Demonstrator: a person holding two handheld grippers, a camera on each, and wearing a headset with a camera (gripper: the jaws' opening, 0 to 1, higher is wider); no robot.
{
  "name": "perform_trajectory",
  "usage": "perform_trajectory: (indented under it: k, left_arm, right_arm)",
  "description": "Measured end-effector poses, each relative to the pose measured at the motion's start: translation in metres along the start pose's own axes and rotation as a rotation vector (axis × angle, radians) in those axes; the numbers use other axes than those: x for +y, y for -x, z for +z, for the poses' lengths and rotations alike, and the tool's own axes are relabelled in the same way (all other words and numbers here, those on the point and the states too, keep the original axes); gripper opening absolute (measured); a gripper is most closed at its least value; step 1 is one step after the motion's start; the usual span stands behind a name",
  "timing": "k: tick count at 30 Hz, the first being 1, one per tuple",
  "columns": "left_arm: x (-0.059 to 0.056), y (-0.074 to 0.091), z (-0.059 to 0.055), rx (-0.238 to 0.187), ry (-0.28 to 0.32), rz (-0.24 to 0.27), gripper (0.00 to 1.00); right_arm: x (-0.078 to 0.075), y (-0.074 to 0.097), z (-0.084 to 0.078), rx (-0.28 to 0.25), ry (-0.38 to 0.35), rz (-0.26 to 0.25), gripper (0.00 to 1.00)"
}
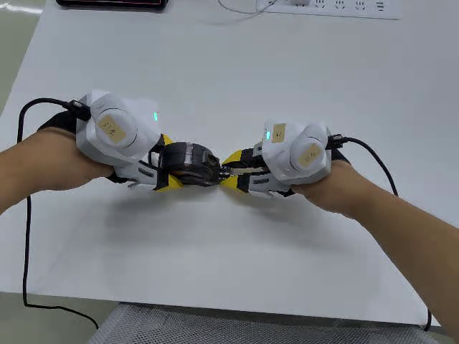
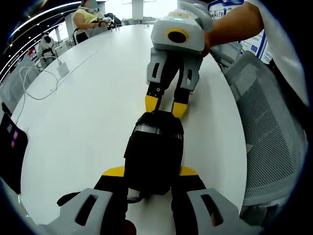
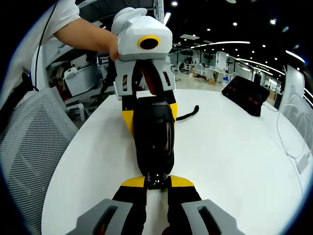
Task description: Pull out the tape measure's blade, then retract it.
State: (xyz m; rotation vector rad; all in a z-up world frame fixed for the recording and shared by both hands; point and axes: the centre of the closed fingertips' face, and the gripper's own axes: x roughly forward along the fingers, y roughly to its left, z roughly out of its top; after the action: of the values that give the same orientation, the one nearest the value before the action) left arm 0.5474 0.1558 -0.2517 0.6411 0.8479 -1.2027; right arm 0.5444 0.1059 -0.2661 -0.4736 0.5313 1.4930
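A black tape measure (image 1: 189, 163) hangs just above the white table (image 1: 229, 79), held between the two grippers. My left gripper (image 1: 170, 163) is shut on its case, with the yellow jaws pressed to both sides of the case (image 2: 154, 149). My right gripper (image 1: 229, 171) meets it from the right. Its yellow tips are closed on the blade's end hook (image 3: 156, 180) at the mouth of the case (image 3: 154, 132). Almost no blade shows between the hook and the case. The right gripper (image 2: 166, 105) faces the left gripper view, and the left gripper (image 3: 146, 115) faces the right gripper view.
A white power strip (image 1: 337, 6) and a dark device (image 1: 111, 3) lie at the table's far edge. Black cables (image 1: 25, 236) trail off both grippers. A grey mesh chair (image 1: 215, 328) stands at the near edge. Other people sit at the far end of the table (image 2: 90, 17).
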Motion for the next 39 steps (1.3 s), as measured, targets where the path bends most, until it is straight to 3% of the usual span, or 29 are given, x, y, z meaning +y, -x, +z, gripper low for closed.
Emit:
perform_trajectory:
  k: [39]
  left_arm:
    - [0.0011, -0.0011, -0.0017, 0.016, -0.038, 0.005, 0.28]
  right_arm:
    - [0.0014, 0.0024, -0.0024, 0.026, 0.001, -0.006, 0.1]
